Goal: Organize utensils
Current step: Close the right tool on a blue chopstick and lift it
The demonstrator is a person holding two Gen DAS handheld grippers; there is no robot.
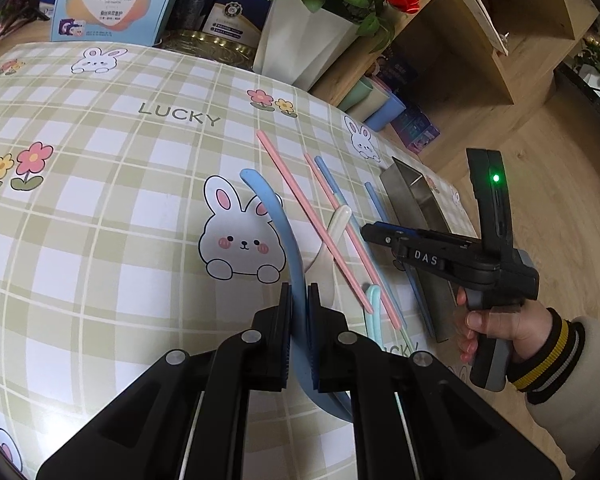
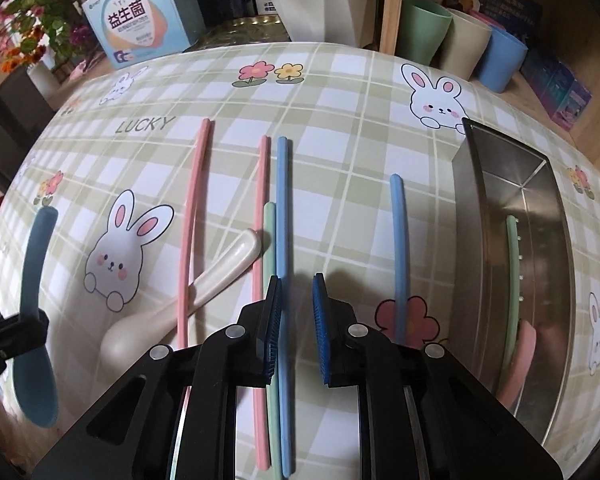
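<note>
My left gripper is shut on a blue spoon, held by its handle above the checked tablecloth; it also shows at the left of the right wrist view. My right gripper is open and empty, hovering over a blue chopstick that lies beside a green chopstick and a pink chopstick. Another pink chopstick crosses a white ceramic spoon. A second blue chopstick lies nearer the steel tray, which holds a green utensil and a pink one.
Green, beige and blue cups stand behind the tray on a wooden shelf. A white flower pot, a gold tin and a blue printed box stand along the table's far edge.
</note>
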